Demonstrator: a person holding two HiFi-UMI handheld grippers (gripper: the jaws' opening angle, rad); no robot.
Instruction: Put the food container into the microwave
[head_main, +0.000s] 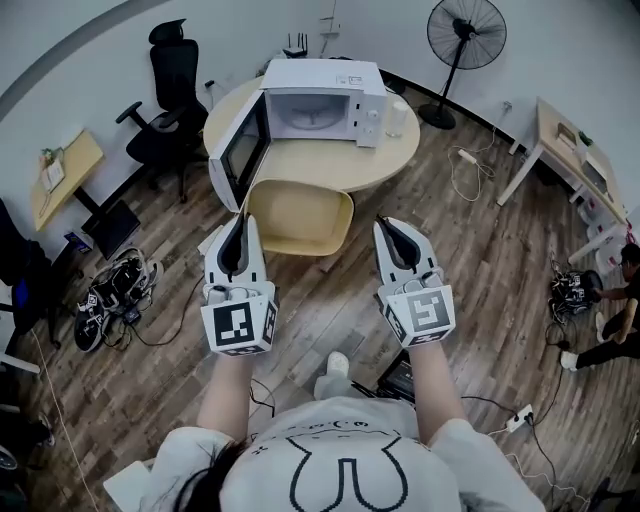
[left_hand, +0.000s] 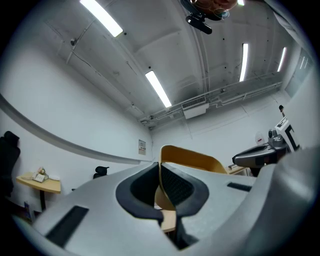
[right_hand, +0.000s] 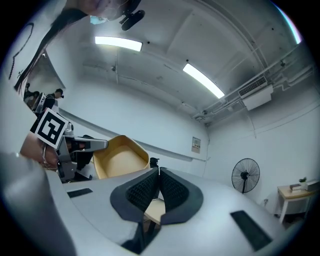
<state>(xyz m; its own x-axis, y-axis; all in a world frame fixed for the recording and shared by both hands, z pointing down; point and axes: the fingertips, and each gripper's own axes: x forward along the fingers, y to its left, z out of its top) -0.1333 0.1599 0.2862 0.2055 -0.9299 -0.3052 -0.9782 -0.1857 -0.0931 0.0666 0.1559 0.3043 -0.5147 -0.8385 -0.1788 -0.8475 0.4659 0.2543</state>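
Observation:
The white microwave (head_main: 322, 100) stands on the round beige table (head_main: 390, 160) with its door (head_main: 238, 150) swung wide open to the left. Inside the cavity lies a pale round shape (head_main: 318, 117); I cannot tell whether it is the food container or the turntable. My left gripper (head_main: 240, 226) and right gripper (head_main: 389, 226) are held side by side above the floor, short of the table, both pointing toward it. Each is shut with nothing between its jaws. The left gripper (left_hand: 160, 167) and right gripper (right_hand: 159, 171) show their pads pressed together.
A yellow wooden chair (head_main: 298, 215) sits between my grippers and the table. A clear vessel (head_main: 396, 118) stands to the right of the microwave. A black office chair (head_main: 168, 100) and standing fan (head_main: 463, 40) flank the table. Cables and a person (head_main: 610, 300) are on the floor.

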